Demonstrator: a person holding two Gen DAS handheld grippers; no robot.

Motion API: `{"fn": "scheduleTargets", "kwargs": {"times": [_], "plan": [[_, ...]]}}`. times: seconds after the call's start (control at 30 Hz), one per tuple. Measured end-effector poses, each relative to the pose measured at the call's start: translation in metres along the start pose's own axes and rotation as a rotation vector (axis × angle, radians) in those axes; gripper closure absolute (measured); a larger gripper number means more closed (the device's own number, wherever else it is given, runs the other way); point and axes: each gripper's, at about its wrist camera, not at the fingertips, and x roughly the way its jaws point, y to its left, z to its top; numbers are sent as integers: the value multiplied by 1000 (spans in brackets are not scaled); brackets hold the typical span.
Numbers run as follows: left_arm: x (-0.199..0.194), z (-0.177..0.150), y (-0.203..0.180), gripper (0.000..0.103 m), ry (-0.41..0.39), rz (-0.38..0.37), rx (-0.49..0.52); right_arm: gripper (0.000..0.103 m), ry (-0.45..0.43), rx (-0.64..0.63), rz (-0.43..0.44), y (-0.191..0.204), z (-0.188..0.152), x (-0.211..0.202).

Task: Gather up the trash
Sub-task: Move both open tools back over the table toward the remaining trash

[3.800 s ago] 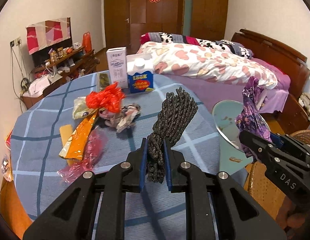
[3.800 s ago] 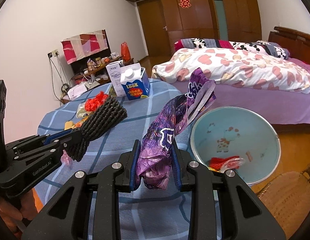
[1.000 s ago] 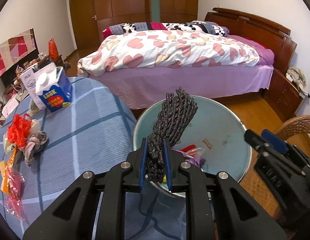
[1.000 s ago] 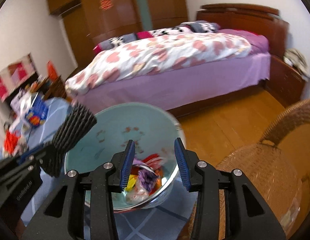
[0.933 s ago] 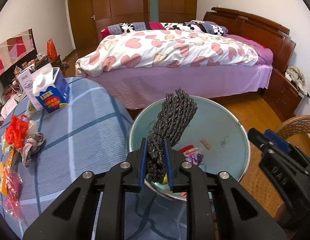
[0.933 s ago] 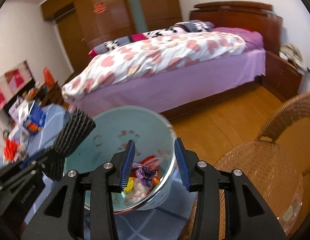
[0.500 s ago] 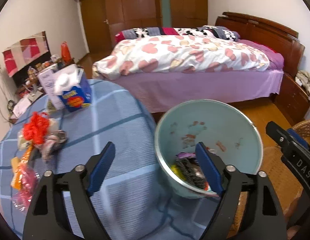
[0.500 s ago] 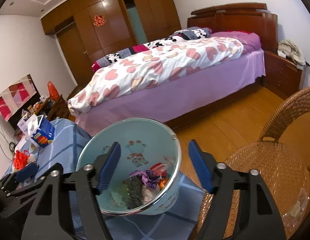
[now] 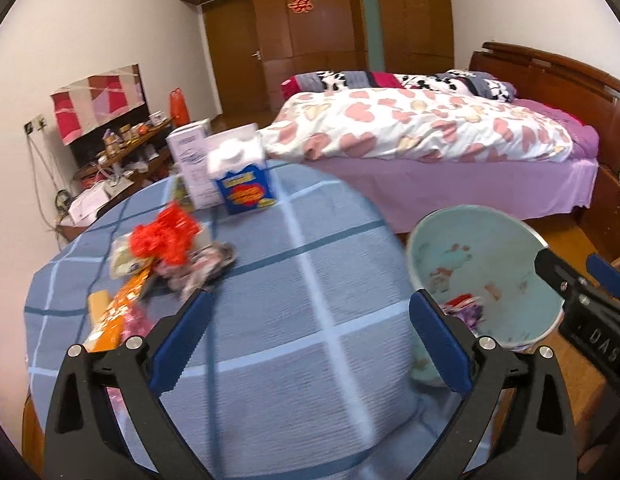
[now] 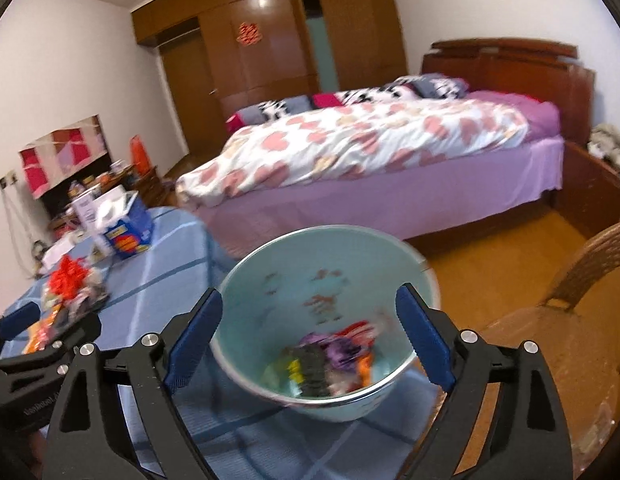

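The left gripper (image 9: 307,316) has just been opening and its blue-padded jaws now stand wide apart with nothing between them, above the blue checked tablecloth (image 9: 269,368) of the round table. The right gripper (image 10: 308,311) has likewise just been opening; its jaws are spread wide and grip nothing, and the pale green waste bin (image 10: 269,276) shows between them. The bin stands just off the table's right edge, beside a wicker chair (image 10: 558,344). In its bottom lie the dark knitted bundle (image 10: 312,368), a purple wrapper (image 10: 342,350) and red and orange scraps, blurred. More trash sits toward the table's left edge: a red plastic bow (image 9: 165,236), a crumpled grey wrapper (image 9: 207,262) just beside it, and an orange packet (image 9: 121,312) nearer the camera. At the far edge stand a blue carton (image 9: 243,184) and a white box (image 9: 189,160), touching or nearly so. A bed (image 9: 430,136) with a heart-print quilt lies beyond.
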Motion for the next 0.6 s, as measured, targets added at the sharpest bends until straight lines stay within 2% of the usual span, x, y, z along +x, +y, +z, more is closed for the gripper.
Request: {"fn": "scheduleTargets", "kwargs": {"times": [0.2,0.6], "plan": [[-6,-16,50,6,24,36,-71,16,27,-67,65,38,-6,0],[-15,-55,156,6,61,170,-208,17,89,-184,188,109,-25,7]]}}
